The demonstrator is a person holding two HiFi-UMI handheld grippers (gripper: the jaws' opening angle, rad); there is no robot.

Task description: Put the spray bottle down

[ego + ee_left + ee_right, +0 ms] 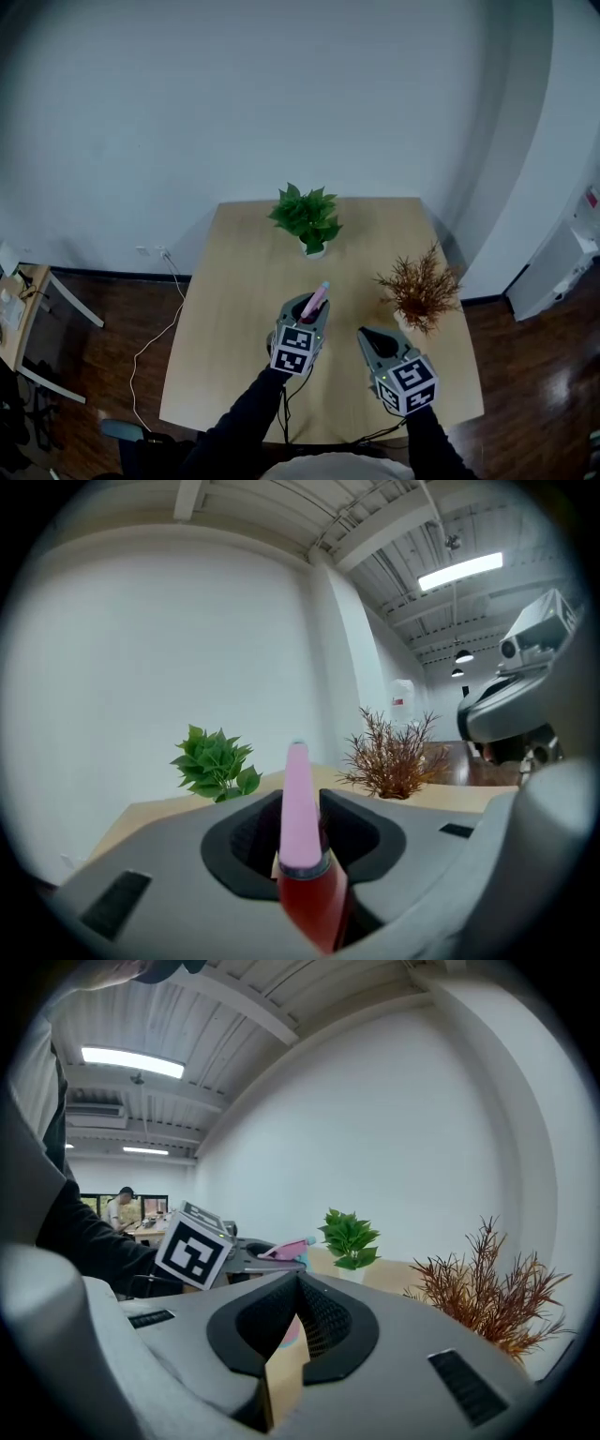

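Observation:
The spray bottle (318, 299) has a pink top and a dark red body. My left gripper (313, 307) is shut on it above the middle of the wooden table (234, 291). In the left gripper view the bottle (302, 836) stands upright between the jaws, its pink top pointing up and ahead. From the right gripper view the bottle (287, 1249) shows beside the left marker cube (192, 1247). My right gripper (367, 334) hovers to the right of the left one, jaws together with nothing held; its tips (298, 1277) meet in its own view.
A green potted plant (307, 217) stands at the table's far edge. A brown dried plant (419, 289) sits near the right edge, close to my right gripper. A white cable (155, 328) trails on the dark floor at the left.

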